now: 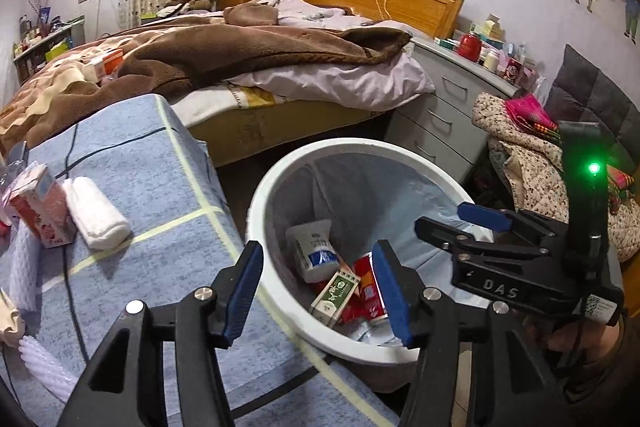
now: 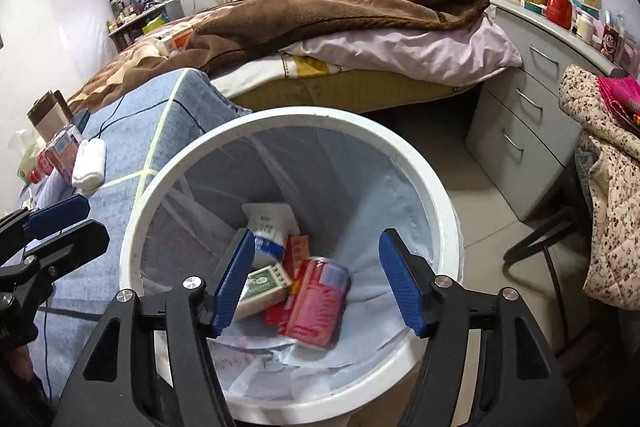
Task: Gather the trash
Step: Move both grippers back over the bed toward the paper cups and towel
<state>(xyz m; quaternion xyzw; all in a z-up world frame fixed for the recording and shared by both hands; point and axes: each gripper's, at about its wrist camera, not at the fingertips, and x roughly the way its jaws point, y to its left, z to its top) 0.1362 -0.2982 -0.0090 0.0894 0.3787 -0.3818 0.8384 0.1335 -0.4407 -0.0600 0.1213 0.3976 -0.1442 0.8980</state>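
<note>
Trash bin (image 2: 448, 227) fills centre frame, red can (image 2: 316, 303) and cartons inside; both claws, left claw (image 1: 318, 297) and right claw (image 2: 316, 283), hang open and empty above it, probably post-drop.

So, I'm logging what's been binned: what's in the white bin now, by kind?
White and blue milk pouch: 1
Green and white carton: 1
Red drink can: 1
Red flat wrapper: 1
Total: 4, in the white round bin

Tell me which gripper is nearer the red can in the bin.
Right. The right gripper hangs open directly over the red can inside the white bin; the left gripper, also open, sits at the bin's table-side rim.
</note>
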